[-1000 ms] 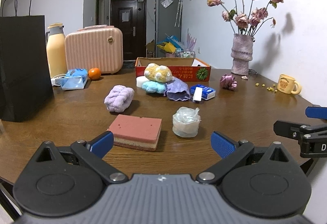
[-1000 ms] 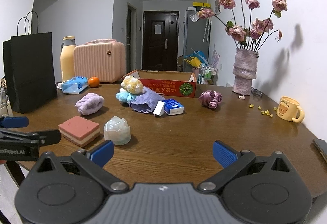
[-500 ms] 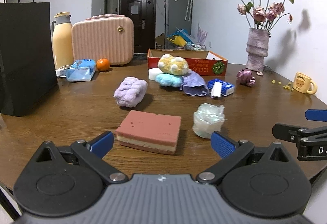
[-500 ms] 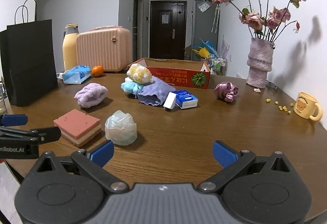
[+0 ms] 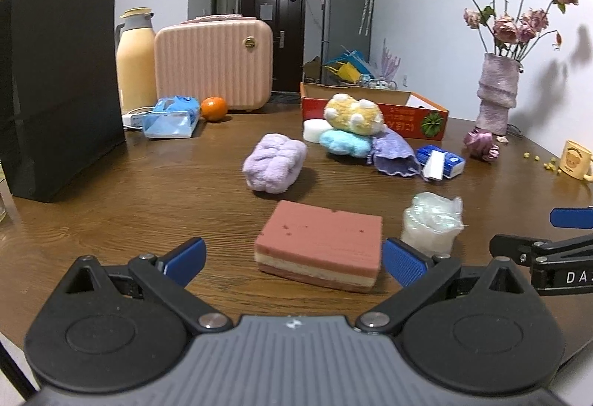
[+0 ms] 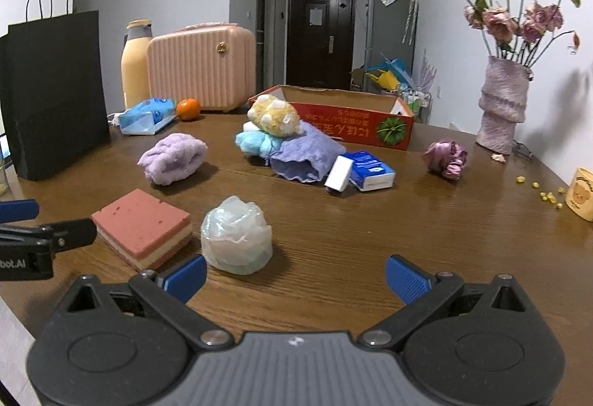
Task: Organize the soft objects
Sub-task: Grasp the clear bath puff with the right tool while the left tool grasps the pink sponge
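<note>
On the wooden table [image 5: 111, 205] ahead of you I count one pink layered sponge [image 5: 322, 243], one wad of clear plastic wrap [image 5: 431, 220], one lilac rolled towel [image 5: 276, 165], and a pile of four soft pieces: a yellow plush [image 5: 352, 115] on top, a light-blue fluffy cloth [image 5: 344, 142], a white pad [image 5: 315, 129] behind them and a purple cloth [image 5: 394, 155] beside them. One red cardboard box [image 5: 415, 116] stands just behind that pile. One blue tissue pack [image 5: 446, 161] lies beside the purple cloth.

Your left gripper [image 5: 292, 257] is spread wide and holds nothing; the sponge lies just ahead, between its fingertips [image 5: 404, 263]. Your right gripper [image 6: 296, 274] is likewise spread and empty, with the plastic wad [image 6: 237, 235] just beyond its left fingertip [image 6: 187, 274].

Compared with a second ago, both grippers have come forward: the sponge and the wad now sit much closer to the fingertips, and neither object has shifted on the table.
</note>
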